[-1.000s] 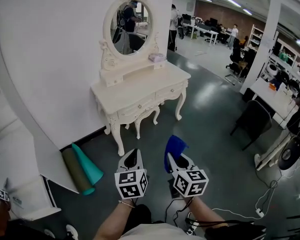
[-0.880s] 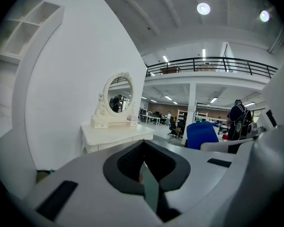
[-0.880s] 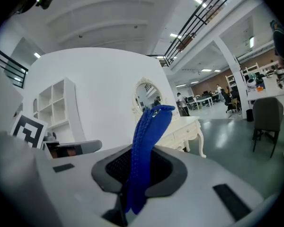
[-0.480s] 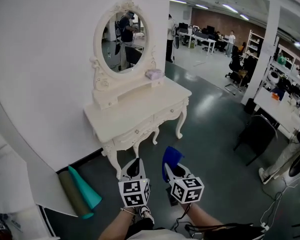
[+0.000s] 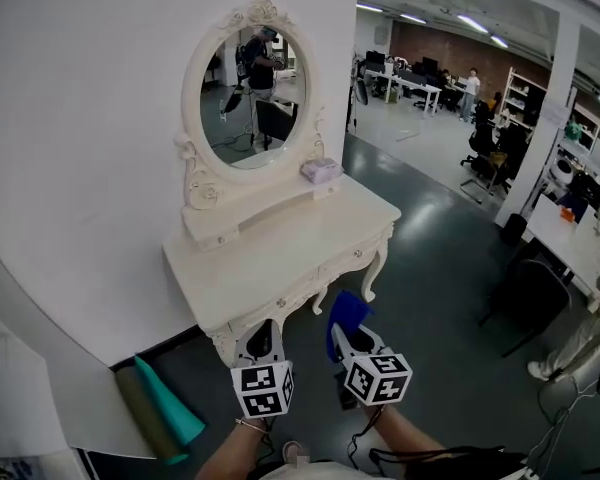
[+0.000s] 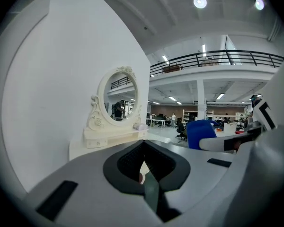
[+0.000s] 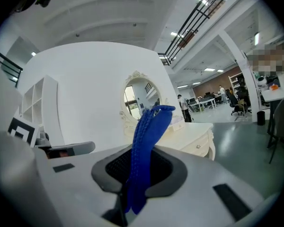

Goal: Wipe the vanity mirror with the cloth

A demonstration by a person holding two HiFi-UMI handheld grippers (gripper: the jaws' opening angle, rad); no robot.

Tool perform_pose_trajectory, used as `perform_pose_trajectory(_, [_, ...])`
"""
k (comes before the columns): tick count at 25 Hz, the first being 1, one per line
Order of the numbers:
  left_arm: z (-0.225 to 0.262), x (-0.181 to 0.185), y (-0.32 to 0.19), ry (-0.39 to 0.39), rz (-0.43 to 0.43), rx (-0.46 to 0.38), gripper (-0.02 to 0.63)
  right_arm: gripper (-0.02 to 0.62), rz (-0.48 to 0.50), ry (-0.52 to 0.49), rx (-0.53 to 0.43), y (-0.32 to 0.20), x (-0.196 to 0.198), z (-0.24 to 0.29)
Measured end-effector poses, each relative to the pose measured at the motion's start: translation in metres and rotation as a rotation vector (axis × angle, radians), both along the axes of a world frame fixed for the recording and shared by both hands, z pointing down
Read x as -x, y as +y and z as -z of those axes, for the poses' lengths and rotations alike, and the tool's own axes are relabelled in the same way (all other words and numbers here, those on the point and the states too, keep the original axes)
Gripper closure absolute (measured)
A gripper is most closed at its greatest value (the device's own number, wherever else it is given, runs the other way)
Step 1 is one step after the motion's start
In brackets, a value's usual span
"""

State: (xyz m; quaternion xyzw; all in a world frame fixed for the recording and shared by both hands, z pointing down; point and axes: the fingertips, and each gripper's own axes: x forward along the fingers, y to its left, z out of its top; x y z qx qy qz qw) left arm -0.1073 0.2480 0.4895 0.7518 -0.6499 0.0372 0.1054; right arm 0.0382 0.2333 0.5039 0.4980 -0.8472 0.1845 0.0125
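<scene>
- A person stands on a dark floor facing a cream-white carved dressing table [image 5: 280, 253] set against a plain white wall [image 5: 90, 118].
- On the table's raised back shelf stands the oval vanity mirror in an ornate cream frame [image 5: 250, 93], upright, its glass reflecting the person and the office behind.
- A small pale lilac box [image 5: 321, 171] sits on the shelf just right of the mirror.
- The right gripper [image 5: 353, 336] pinches a bright blue woven cloth [image 5: 348, 313] between its jaws. The cloth stands up out of the jaws as a folded strip.
- The cloth is near the table's front edge and well apart from the mirror glass.
- The left gripper [image 5: 263, 336] is held beside the right one, its jaws pressed together with nothing between them.
- On the floor to the left, a teal rolled mat [image 5: 170, 400] and an olive rolled mat [image 5: 140, 415] lie side by side against the wall.
</scene>
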Motion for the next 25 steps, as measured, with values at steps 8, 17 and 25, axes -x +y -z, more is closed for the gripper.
perform_pose_trajectory(8, [-0.015,0.03,-0.057,-0.015,0.035,0.034,0.597,0.525,-0.029,0.014,0.054,-0.069,0.003,-0.019])
perform_pose_trajectory(17, [-0.029,0.045,-0.114,-0.044,0.101,0.059,0.597,0.525,-0.004,0.049,0.027,-0.171,0.002,-0.018])
perform_pose_trajectory(25, [-0.028,0.031,-0.194,-0.048,0.246,0.056,0.597,0.525,0.141,0.045,-0.018,-0.285,0.003,-0.005])
